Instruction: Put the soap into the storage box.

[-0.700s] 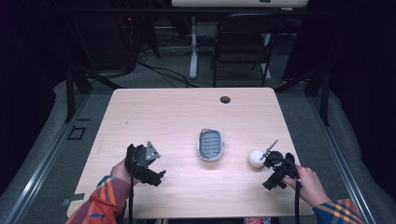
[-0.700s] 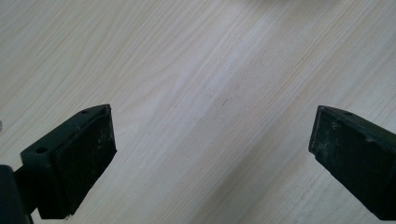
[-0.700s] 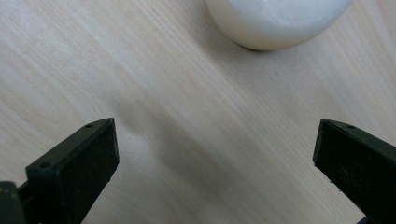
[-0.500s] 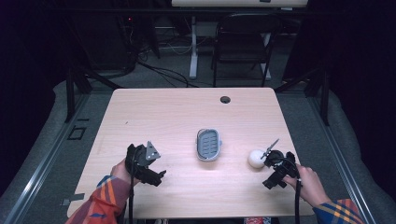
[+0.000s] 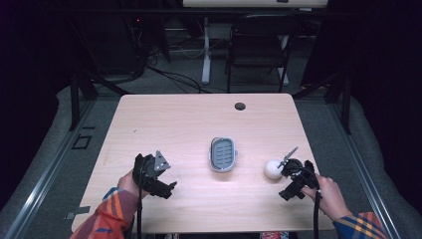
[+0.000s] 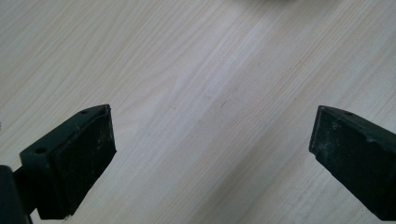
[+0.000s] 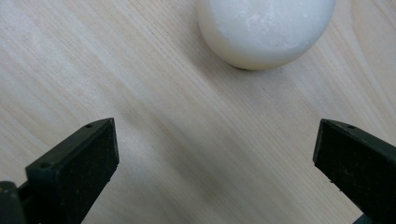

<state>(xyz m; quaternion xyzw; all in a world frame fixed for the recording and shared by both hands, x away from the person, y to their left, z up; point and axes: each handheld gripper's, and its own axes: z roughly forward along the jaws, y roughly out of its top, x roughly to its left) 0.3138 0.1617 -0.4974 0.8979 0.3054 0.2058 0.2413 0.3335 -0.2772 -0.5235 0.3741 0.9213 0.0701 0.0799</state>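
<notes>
A: The small grey oval tray with the slotted floor (image 5: 223,154) sits a touch nearer the left of the pale wooden worktop (image 5: 199,119) than it did a moment ago; it has slid slightly and now lies near the middle.

B: And the smooth white ball (image 7: 265,29)?

A: It has not moved. It rests on the worktop to the right of the tray, apart from it, just ahead of the right gripper (image 7: 215,172). That gripper's jaws stand wide apart with bare wood between them, and the ball lies beyond their tips, untouched.

B: So nothing is held yet.

A: Nothing. The left gripper (image 6: 210,158) is also spread wide over bare wood, well to the left of the tray, and has stayed where it was.

B: What does that say about the work?

A: Probably that the right gripper is lined up to take the ball, with the tray the likely place to put it. The approach looks unfinished: the jaws would need to go forward until the ball sits between them. Being round, it may roll away if a jaw nudges it first.
</notes>
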